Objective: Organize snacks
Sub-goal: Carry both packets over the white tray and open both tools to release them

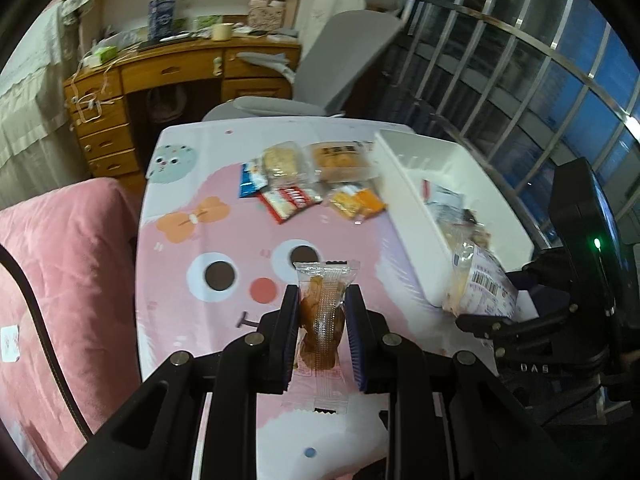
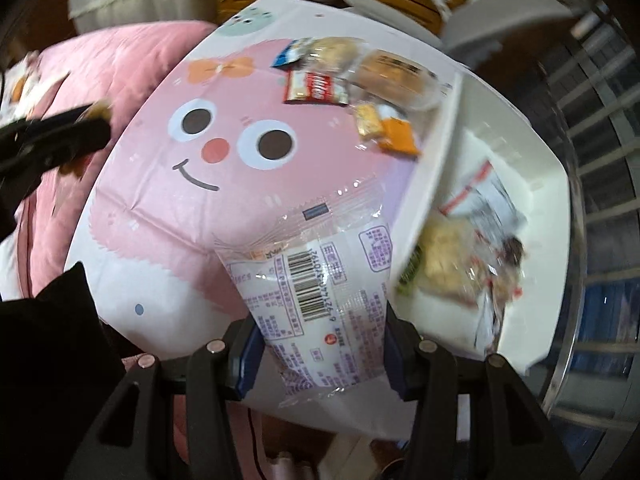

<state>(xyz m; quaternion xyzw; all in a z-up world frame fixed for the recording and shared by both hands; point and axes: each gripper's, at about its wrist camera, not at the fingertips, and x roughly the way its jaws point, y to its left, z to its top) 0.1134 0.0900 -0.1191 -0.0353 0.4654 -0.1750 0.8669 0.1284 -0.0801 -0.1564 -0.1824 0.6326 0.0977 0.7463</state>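
My left gripper [image 1: 322, 308] is shut on a clear-wrapped brown pastry [image 1: 323, 312], held above the pink cartoon table [image 1: 224, 248]. In the right wrist view my right gripper [image 2: 320, 344] is shut on a white snack bag with a barcode [image 2: 316, 292], lifted over the table's near edge beside the white bin [image 2: 536, 148]. That same bag [image 1: 480, 284] shows at the right of the left wrist view, next to the bin [image 1: 408, 200]. Several loose snacks [image 1: 304, 184] lie in a cluster at the table's far side. The bin holds a few wrapped packs [image 2: 472, 248].
A pink cushioned seat [image 1: 60, 280] borders the table on the left. A grey office chair [image 1: 320, 72] and a wooden desk [image 1: 160, 76] stand beyond the far edge. Window bars [image 1: 540, 64] run along the right. The left gripper [image 2: 52, 140] shows blurred at the left of the right wrist view.
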